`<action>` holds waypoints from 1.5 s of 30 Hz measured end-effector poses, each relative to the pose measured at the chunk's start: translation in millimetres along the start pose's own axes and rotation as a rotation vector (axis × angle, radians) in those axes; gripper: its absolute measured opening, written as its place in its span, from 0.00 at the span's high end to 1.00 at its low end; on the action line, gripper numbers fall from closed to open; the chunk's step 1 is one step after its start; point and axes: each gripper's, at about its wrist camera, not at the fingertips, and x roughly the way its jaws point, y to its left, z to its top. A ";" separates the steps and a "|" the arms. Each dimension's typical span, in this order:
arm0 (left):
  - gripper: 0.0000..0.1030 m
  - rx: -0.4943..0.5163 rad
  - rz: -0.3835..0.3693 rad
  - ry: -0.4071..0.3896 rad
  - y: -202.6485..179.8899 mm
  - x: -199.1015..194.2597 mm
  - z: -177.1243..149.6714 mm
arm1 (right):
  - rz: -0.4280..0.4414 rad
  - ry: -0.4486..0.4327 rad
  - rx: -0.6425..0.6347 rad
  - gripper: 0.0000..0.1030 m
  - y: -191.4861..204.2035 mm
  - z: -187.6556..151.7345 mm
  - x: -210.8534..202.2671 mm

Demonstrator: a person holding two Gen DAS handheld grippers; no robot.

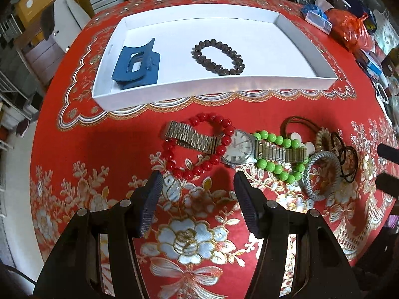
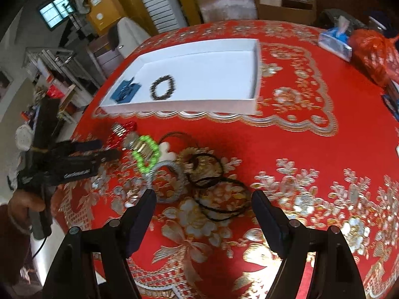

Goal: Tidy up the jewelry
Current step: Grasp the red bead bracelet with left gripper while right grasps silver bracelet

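Left hand-held gripper has its jaws apart and empty, low centre of the left wrist view, just short of the red bead bracelet and the metal watch lying across it. Right hand-held gripper is also spread with nothing clamped, over the black cord loops, lower centre of its view.

Handling guess: the watch is the heaviest piece, with a slick, floppy link band; better pinched across the band beside the case. The bead bracelets, red and green, are hard, round and stretchy, likely to roll, so grip across one strand. The grey braided ring is soft and easy.

The white tray, upper centre on the red tabletop, holds a blue hair claw at its left end and a dark bead bracelet mid-tray; the right half is bare.
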 end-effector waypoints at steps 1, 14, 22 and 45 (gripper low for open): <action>0.43 0.002 -0.008 0.001 1.5 1.2 0.3 | 0.020 0.006 -0.011 0.38 4.0 -0.2 1.8; 0.72 0.036 -0.020 0.007 9.1 11.5 7.6 | 0.076 0.081 0.048 0.70 22.0 -1.7 53.8; 0.92 -0.065 -0.079 0.014 26.2 7.0 13.4 | 0.045 0.052 0.029 0.93 21.9 4.7 53.8; 0.92 -0.208 -0.112 -0.215 56.7 -136.3 41.3 | 0.139 -0.127 -0.015 0.94 24.3 37.1 -23.9</action>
